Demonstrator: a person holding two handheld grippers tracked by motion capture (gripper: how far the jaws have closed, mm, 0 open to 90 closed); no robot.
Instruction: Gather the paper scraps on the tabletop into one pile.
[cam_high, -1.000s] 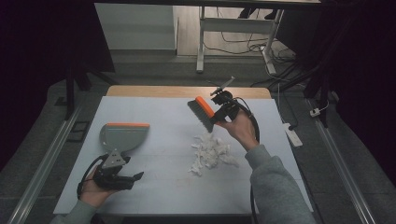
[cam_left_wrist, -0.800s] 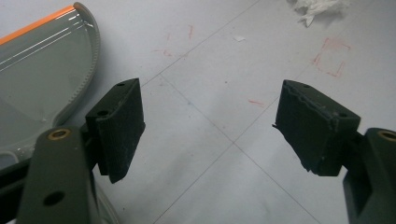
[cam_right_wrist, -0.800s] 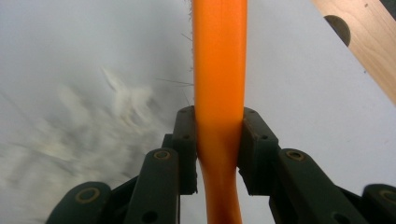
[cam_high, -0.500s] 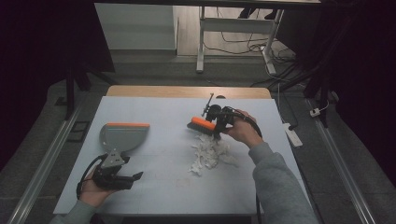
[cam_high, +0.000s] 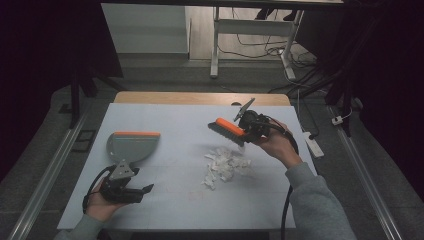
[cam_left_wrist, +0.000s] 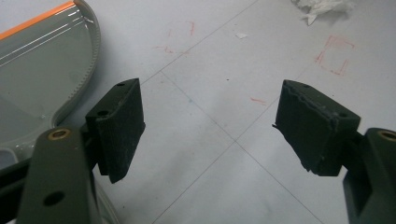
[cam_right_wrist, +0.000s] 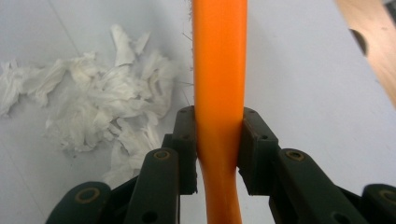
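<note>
An orange-backed brush (cam_high: 227, 131) with dark bristles hangs over the white table cover, just beyond a pile of torn white paper scraps (cam_high: 224, 165). My right gripper (cam_high: 248, 129) is shut on its orange handle (cam_right_wrist: 219, 88), with the scraps (cam_right_wrist: 93, 112) to the left in the right gripper view. A grey dustpan (cam_high: 131, 146) with an orange front edge lies flat at the left. My left gripper (cam_high: 137, 191) rests at the near left, open and empty, its pads (cam_left_wrist: 119, 123) wide apart beside the dustpan (cam_left_wrist: 42, 70).
The white cover (cam_high: 180, 200) carries faint red pen marks (cam_left_wrist: 334, 53). A wooden table edge (cam_high: 200, 98) runs along the far side. A power strip (cam_high: 313, 144) lies on the floor at the right, with desk legs and cables behind.
My right gripper has swung the brush from upright to level and carried it left and nearer, down toward the paper pile. The left gripper has stayed still.
</note>
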